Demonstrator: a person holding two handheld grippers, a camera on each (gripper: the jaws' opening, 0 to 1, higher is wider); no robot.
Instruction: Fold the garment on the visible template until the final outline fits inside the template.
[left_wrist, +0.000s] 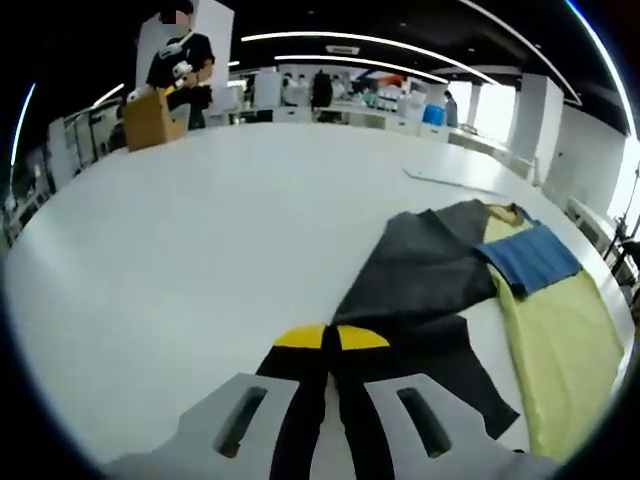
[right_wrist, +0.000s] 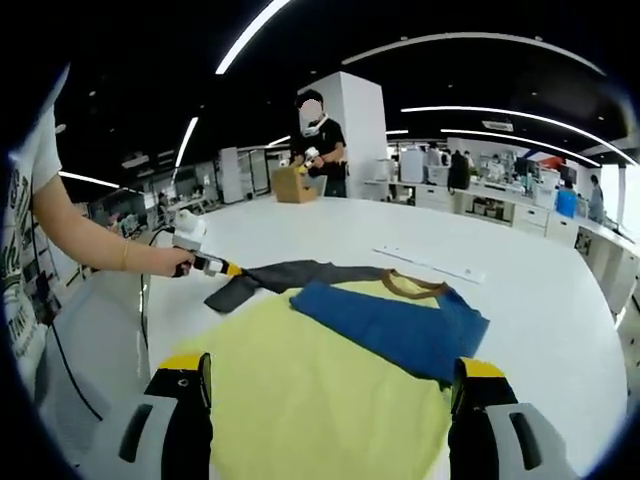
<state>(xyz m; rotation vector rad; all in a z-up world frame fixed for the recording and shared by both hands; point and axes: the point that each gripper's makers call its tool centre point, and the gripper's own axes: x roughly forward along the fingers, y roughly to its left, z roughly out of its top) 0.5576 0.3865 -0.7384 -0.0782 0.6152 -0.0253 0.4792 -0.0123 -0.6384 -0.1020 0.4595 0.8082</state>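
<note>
The soft, limp garment (right_wrist: 330, 390) lies flat on the white table (left_wrist: 200, 260), its grey sleeve (left_wrist: 420, 270) pinched in the closed left gripper (left_wrist: 331, 338), while the right gripper (right_wrist: 330, 385), jaws spread, hovers over its yellow body, best taken by an edge.

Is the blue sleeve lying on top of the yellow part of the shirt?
Yes, in the right gripper view the blue sleeve is folded over and lies flat across the yellow body of the shirt.
</note>
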